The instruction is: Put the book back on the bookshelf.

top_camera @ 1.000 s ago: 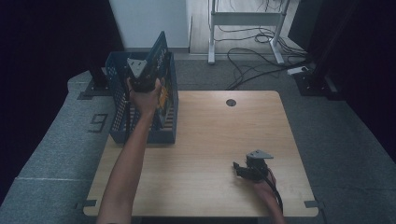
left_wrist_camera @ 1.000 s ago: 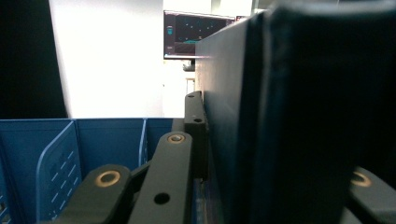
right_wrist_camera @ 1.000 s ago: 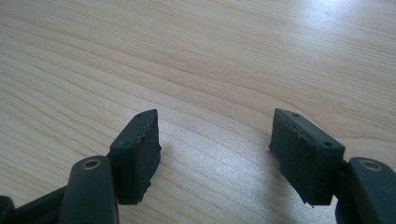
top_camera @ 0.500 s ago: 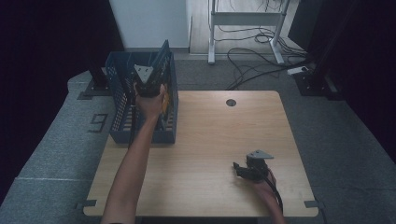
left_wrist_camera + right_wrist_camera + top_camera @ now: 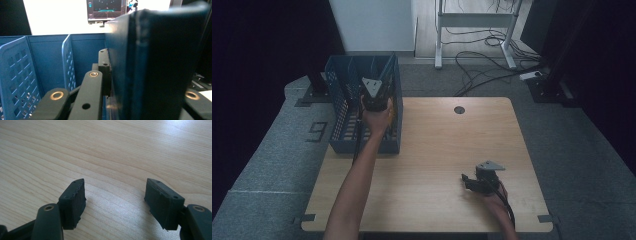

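A wooden table [image 5: 437,150] stands on grey carpet (cables behind); the left gripper [image 5: 374,95] clamps a dark book [image 5: 160,62] upright inside the blue basket [image 5: 343,120], while the right gripper [image 5: 482,181] rests apart.

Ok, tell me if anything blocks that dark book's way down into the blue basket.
Nothing visible does. The left gripper is clamped on the dark book, held upright over the blue basket. A perforated divider stands apart to the side of it. The slot's floor is hidden behind the book.
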Action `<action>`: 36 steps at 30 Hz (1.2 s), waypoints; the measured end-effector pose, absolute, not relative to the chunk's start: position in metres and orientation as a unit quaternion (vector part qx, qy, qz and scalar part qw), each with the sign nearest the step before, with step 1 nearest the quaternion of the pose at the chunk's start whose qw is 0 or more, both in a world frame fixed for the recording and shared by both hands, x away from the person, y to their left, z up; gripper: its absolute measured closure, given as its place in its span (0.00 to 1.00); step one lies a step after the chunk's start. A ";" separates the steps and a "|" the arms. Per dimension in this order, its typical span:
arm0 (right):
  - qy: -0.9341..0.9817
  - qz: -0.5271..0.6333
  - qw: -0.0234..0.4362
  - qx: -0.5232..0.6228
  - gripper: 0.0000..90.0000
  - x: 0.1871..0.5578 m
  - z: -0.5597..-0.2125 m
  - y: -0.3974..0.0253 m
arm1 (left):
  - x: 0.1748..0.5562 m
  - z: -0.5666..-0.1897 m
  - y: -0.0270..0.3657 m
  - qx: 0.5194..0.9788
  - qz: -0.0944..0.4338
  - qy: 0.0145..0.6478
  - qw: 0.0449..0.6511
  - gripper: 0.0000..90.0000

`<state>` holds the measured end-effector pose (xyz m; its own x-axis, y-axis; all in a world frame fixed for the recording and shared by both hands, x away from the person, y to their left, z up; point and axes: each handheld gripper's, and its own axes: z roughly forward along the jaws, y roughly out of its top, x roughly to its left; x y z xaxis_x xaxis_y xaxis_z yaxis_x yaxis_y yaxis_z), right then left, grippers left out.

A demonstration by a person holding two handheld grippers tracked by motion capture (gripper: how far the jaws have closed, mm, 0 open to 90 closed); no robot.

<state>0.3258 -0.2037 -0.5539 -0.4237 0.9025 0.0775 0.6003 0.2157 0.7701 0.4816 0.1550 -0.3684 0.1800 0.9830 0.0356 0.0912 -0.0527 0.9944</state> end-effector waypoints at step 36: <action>0.753 0.380 0.199 0.499 0.36 0.325 -0.554 -0.204 | 0.450 -0.368 0.180 0.652 0.348 0.420 0.527 0.44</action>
<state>0.3255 -0.2039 -0.5539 -0.4220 0.9031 0.0793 0.6003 0.2129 0.7709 0.4497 0.1798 -0.3681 0.4054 0.9141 0.0109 0.1804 -0.0916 0.9793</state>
